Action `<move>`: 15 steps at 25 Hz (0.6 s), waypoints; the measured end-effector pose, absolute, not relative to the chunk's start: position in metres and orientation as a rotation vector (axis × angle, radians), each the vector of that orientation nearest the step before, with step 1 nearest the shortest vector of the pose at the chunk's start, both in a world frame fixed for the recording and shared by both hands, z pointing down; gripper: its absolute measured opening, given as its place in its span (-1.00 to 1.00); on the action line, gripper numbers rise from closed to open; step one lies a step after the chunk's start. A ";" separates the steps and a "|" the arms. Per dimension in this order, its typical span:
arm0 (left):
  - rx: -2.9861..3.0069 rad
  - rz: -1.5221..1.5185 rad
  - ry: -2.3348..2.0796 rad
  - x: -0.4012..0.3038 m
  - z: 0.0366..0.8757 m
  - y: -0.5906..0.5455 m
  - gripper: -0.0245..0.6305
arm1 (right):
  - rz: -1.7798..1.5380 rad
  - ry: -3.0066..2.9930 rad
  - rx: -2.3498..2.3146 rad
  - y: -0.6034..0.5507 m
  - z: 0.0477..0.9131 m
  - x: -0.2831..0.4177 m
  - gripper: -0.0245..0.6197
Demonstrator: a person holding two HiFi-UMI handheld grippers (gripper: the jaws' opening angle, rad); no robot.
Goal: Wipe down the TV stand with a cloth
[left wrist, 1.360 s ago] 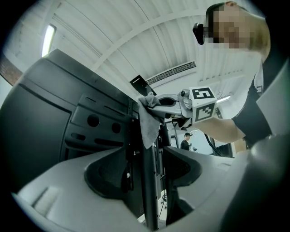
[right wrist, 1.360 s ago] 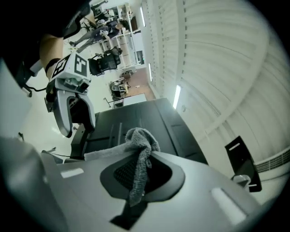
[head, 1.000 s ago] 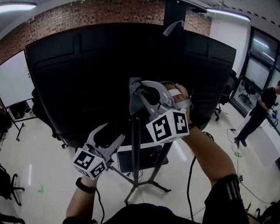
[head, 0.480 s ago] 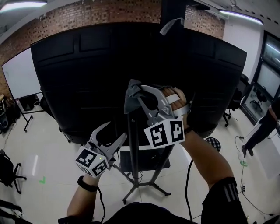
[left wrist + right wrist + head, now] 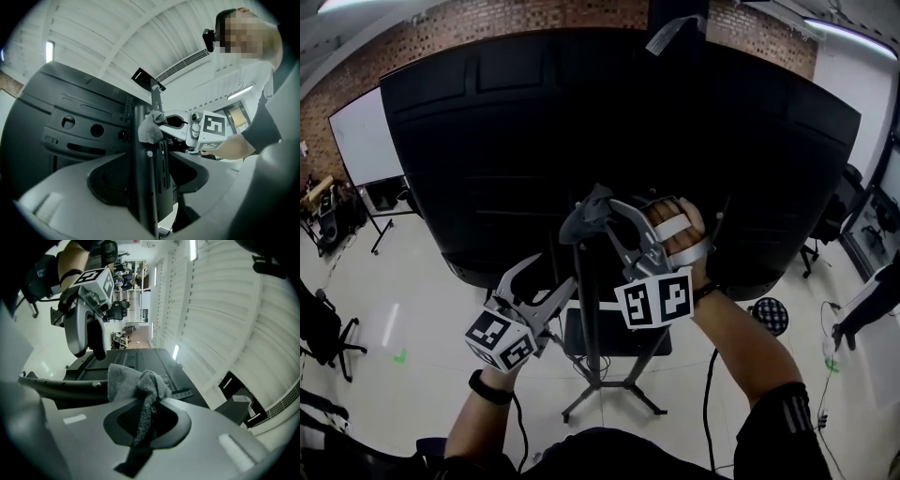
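The black TV stand pole (image 5: 587,300) rises behind a large black TV (image 5: 487,141). My right gripper (image 5: 598,214) is shut on a grey cloth (image 5: 586,216), pressed against the pole high up. The right gripper view shows the cloth (image 5: 136,385) bunched between the jaws of the right gripper (image 5: 145,423), with the pole (image 5: 61,387) just beyond it. My left gripper (image 5: 546,281) is lower, just left of the pole, and open. In the left gripper view the pole (image 5: 145,154) stands in the gap of the left gripper (image 5: 157,180), with the cloth (image 5: 150,127) above.
The stand has a dark shelf (image 5: 619,333) and spread feet (image 5: 609,398) on a pale floor. A whiteboard (image 5: 366,141) and an office chair (image 5: 323,328) are at the left. A round stool (image 5: 769,314) and a person (image 5: 867,305) are at the right.
My right gripper has slid a little down the pole with the cloth. The left gripper stays near the pole. The head view has shifted, so the TV fills more of it.
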State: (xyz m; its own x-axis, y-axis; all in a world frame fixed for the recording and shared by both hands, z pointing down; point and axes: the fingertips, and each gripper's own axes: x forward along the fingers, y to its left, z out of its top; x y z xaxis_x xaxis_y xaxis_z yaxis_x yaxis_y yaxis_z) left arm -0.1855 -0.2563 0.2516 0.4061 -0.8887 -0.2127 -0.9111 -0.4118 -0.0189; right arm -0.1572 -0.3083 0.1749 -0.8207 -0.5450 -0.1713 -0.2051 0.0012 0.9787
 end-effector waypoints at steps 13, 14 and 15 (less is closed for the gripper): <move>-2.486 0.216 1.830 -0.183 0.297 -0.262 -0.07 | -2.071 -1.943 0.528 -0.284 0.253 -0.166 -0.86; -2.487 0.214 1.838 -0.183 0.303 -0.262 -0.07 | -2.072 -1.948 0.511 -0.283 0.261 -0.167 -0.86; -2.488 0.211 1.848 -0.183 0.307 -0.260 -0.07 | -2.071 -1.954 0.500 -0.281 0.267 -0.168 -0.86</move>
State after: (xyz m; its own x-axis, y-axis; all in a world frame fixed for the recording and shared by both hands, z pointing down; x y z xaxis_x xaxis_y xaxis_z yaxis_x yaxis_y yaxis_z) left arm -0.1830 -0.2605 0.3073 0.2832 -0.9503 -0.1293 -0.9550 -0.2918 0.0530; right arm -0.1680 -0.2813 0.2666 -0.9097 -0.4081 -0.0764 -0.0527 -0.0690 0.9962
